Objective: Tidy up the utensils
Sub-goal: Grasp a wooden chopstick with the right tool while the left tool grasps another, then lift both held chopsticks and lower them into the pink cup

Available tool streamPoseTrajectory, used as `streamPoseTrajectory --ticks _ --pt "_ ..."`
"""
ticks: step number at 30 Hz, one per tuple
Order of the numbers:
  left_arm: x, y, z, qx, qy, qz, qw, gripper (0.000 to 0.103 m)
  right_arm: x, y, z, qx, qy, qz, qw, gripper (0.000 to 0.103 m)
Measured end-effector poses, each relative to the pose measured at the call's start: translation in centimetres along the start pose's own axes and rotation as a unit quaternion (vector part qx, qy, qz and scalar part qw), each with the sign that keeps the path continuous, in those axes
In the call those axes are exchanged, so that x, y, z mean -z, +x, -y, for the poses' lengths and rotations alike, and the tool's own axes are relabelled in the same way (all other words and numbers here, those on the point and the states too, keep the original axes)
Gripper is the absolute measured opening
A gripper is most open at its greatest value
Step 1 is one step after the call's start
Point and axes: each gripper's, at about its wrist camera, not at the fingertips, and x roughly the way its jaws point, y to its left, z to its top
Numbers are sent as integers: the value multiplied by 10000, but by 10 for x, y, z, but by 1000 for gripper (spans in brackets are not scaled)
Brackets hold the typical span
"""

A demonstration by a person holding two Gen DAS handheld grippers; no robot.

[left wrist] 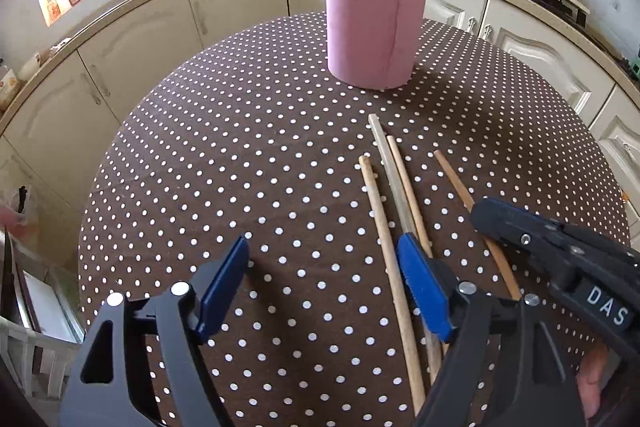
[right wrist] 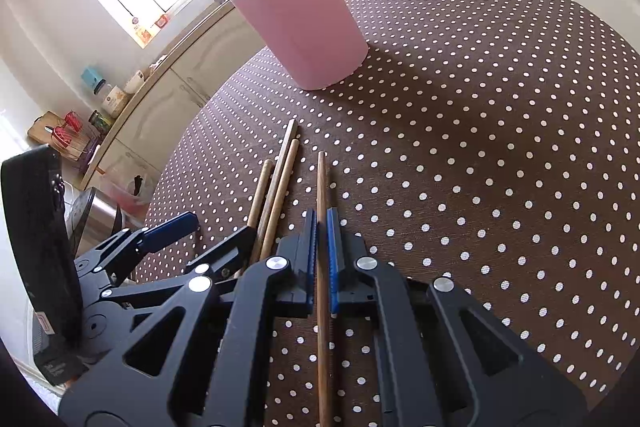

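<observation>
Right gripper is pinching one chopstick; left gripper, jaws spread, is hovering over three chopsticks, pink holder at twelve o'clock.

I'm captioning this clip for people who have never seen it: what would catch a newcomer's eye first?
Probably the tall pink holder bristling with wooden sticks, standing at the far side of the brown polka-dot tablecloth. Next, the right gripper shut on one chopstick, while three more chopsticks lie side by side nearer the open left gripper.
</observation>
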Motion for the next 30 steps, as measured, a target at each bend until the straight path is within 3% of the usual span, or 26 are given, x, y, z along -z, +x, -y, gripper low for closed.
streamPoseTrajectory --ticks 2,4,5,6,11,17,20,22,30 --pt "-1 2 -2 97 -83 -4 9999 73 1 -1 0 -10 28 27 10000 6" --pt "-2 0 -4 45 -136 120 9998 40 0 -2 2 -31 33 43 10000 6" --pt "-2 -1 -8 16 -185 160 9997 13 0 -4 2 -52 20 47 10000 6" --pt "-2 -1 -14 58 -254 174 9995 7 0 -5 2 -83 -8 71 9999 5" --pt "-3 2 -38 531 -802 270 9950 6 0 -18 -7 35 -231 403 9989 5" --pt "1 -5 -52 840 -971 542 9902 6 -3 -29 -25 47 -441 736 9963 5" --pt "0 -19 -49 887 -954 873 9876 6 -8 -39 -28 -8 -443 984 9942 5" --pt "-3 -29 -47 720 -933 1106 9868 6 -12 -49 -29 -3 -474 1209 9915 5" --pt "-8 -59 -50 659 -926 1620 9802 6 -32 -75 -40 237 -663 1828 9806 5"
